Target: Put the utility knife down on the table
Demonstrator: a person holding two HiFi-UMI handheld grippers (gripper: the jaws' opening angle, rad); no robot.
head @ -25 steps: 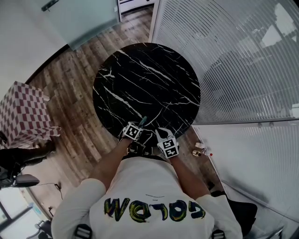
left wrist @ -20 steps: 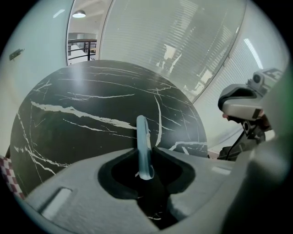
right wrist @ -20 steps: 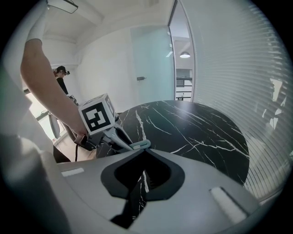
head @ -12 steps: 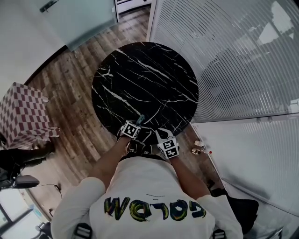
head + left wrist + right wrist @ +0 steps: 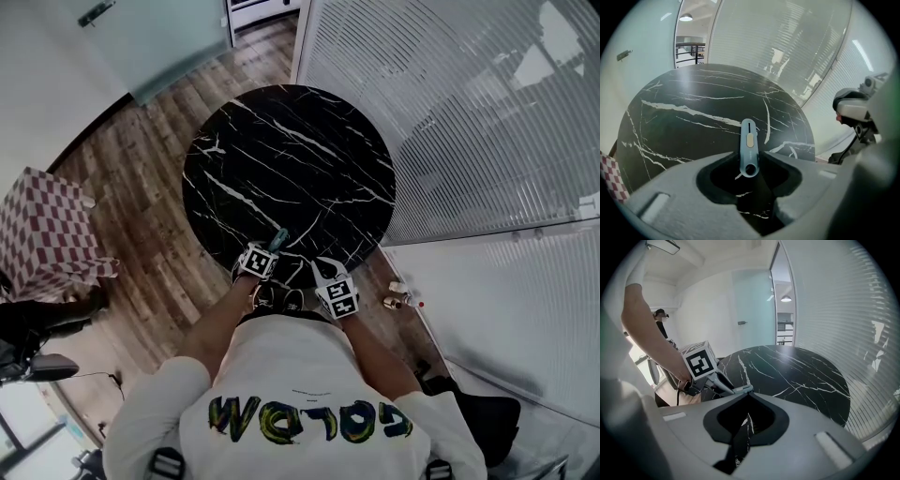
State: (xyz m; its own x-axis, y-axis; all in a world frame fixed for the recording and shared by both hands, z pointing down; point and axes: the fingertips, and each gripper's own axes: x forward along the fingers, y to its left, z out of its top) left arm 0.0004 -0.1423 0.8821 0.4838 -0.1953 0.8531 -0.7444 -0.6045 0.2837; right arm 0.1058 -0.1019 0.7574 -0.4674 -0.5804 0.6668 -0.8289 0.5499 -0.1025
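Surface: round black marble surface with white veins (image 5: 309,159).
Task's thing: slim pale blue-grey utility knife with a cream slider (image 5: 748,140). It sits near the surface's edge closest to the person, nose toward the middle, holed tail toward the left gripper.
Left gripper (image 5: 750,160): the jaws have just been opening and stand spread. The knife's tail lies between them, with no pinch evident.
Right gripper (image 5: 745,393): jaws pressed together with nothing between them, just beside the left gripper at the near edge.
Contact: the nose appears down on the marble; whether the tail lies fully flat cannot be told.
Status (judgement): the put-down looks all but done, and only backing the left gripper away remains.
Handling (judgement): light, rigid and narrow. The smooth casing is likely to skate on polished marble if nudged. The blade's state is not visible, so treat the nose as sharp.
Hold point (judgement): across the long sides at mid-body, behind the slider, never at the nose.
Risk: a jaw catching the tail could drag the knife toward the edge.
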